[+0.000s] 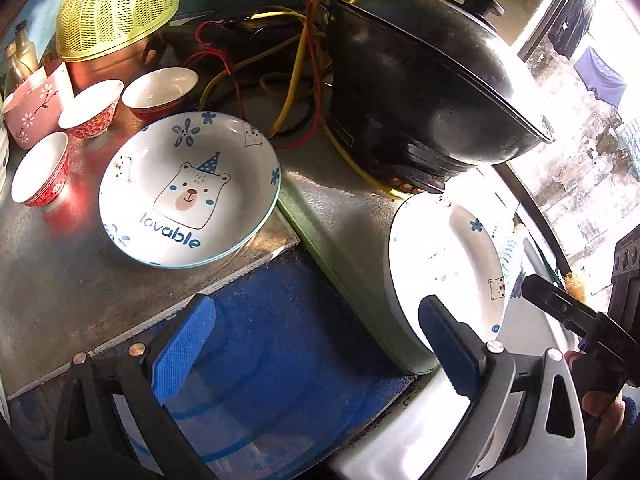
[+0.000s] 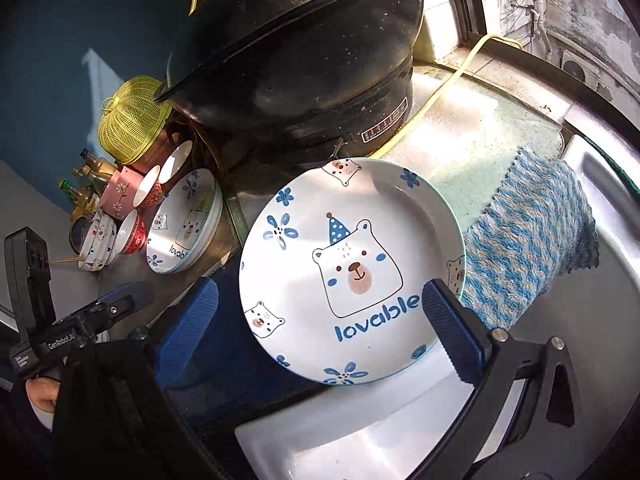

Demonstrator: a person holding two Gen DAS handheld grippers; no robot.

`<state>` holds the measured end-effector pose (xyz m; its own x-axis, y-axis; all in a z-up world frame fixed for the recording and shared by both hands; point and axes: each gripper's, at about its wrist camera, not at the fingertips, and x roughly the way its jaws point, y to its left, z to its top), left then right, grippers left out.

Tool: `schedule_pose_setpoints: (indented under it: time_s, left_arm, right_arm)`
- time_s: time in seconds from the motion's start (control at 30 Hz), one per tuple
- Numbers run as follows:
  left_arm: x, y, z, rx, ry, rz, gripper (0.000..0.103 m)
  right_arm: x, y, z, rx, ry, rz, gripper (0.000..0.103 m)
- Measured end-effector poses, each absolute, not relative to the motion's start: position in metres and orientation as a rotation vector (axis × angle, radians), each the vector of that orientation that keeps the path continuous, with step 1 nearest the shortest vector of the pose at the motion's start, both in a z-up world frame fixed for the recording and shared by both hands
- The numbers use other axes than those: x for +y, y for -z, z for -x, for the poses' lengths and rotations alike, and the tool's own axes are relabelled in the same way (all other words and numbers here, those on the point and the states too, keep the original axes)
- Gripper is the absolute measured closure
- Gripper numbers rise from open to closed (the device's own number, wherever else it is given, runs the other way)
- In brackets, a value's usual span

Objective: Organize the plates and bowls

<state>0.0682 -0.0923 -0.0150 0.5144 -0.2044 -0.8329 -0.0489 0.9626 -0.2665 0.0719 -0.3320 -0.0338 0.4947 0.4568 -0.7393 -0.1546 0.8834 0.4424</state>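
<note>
Right wrist view showed the right claw (image 2: pixel 320 336) spread around a bear plate (image 2: pixel 352 272) by the sink (image 2: pixel 600 280), while the left claw (image 1: pixel 316 352) gaped empty.

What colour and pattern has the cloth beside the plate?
The cloth is blue and beige, zigzag woven; right wrist view shows it best.

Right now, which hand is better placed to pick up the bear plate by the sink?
Right. The right gripper is open with the bear plate between its fingers; the left gripper sees that plate only off to one side.
</note>
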Motion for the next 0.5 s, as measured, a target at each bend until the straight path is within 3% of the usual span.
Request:
schedule_pose_setpoints:
  time_s: [0.17, 0.27, 0.33, 0.47, 0.5]
  left_arm:
    - [-0.125, 0.024, -0.089, 1.02, 0.148, 0.213, 0.003]
    - [-0.137, 0.03, -0.096, 1.026, 0.171, 0.206, 0.015]
    - [-0.142, 0.034, -0.098, 1.034, 0.2, 0.209, 0.017]
    - [-0.147, 0.043, -0.102, 1.053, 0.22, 0.222, 0.022]
    - [-0.147, 0.046, -0.104, 1.066, 0.219, 0.231, 0.028]
  right_arm:
    - [-0.35, 0.04, -0.081, 0.958, -0.346, -0.34, 0.005]
    - [-0.361, 0.049, -0.088, 0.958, -0.331, -0.355, 0.022]
    - [-0.367, 0.057, -0.094, 0.963, -0.327, -0.371, 0.033]
    - [-0.377, 0.073, -0.105, 0.986, -0.315, -0.4, 0.048]
    - [-0.379, 0.077, -0.107, 0.992, -0.314, -0.407, 0.05]
